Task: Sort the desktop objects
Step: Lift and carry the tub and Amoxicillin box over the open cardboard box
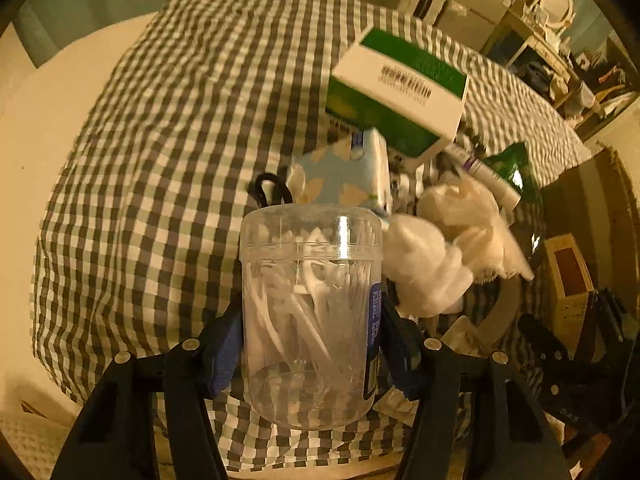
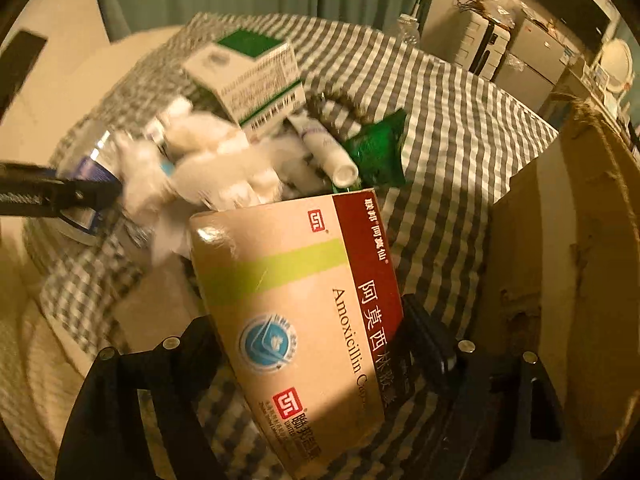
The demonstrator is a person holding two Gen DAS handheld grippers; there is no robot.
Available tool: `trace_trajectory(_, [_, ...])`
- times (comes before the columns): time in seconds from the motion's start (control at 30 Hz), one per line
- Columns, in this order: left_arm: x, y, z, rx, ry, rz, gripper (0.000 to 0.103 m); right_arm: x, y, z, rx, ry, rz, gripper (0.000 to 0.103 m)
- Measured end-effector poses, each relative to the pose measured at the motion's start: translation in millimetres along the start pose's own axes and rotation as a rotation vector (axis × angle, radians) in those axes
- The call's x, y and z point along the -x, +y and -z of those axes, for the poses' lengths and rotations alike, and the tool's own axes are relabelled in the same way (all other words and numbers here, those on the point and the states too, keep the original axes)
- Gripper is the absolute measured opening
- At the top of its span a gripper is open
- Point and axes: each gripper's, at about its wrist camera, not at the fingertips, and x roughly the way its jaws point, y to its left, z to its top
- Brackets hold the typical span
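Note:
My left gripper (image 1: 312, 340) is shut on a clear plastic jar (image 1: 312, 280) of white floss picks, its pads pressing on both sides. The jar is lifted over the checked cloth (image 1: 180, 120). My right gripper (image 2: 312, 332) is shut on a tan and dark red amoxicillin box (image 2: 296, 280), held tilted above the cloth (image 2: 460, 120). Between the two lies a heap: a green and white box (image 1: 400, 92) on top, white cotton wads (image 1: 432, 256), a blue flowered tissue pack (image 1: 344, 176), a white tube (image 2: 328, 148) and a green packet (image 2: 380, 152).
A cardboard box wall (image 2: 560, 260) stands close on the right of the right gripper. A black loop (image 1: 268, 188) lies behind the jar. Bare checked cloth spreads to the left of the heap. Shelves and cabinets (image 2: 500, 52) stand beyond the far right.

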Motion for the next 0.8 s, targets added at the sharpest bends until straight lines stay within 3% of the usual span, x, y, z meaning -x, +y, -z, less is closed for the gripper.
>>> trace_trajectory(0.13, [18,10,0,0.003,-0.048,0.016,0.063,15,-4,-3,-0.042,-0.059,0.016,0.079])
trace_trajectory(0.23, [27,-19,0,-0.011,-0.112,0.003,0.063,31,-9,-11,-0.085,-0.120,-0.008,0.078])
trace_trajectory(0.53, [78,-36,-5,-0.037,-0.401,0.015,0.063,79,-13,-17,-0.163,-0.296,-0.064,0.078])
trace_trajectory(0.8, [152,-43,24,-0.113,-0.672,-0.005,0.063,146,-6,-13,-0.196,-0.478,-0.081,0.078])
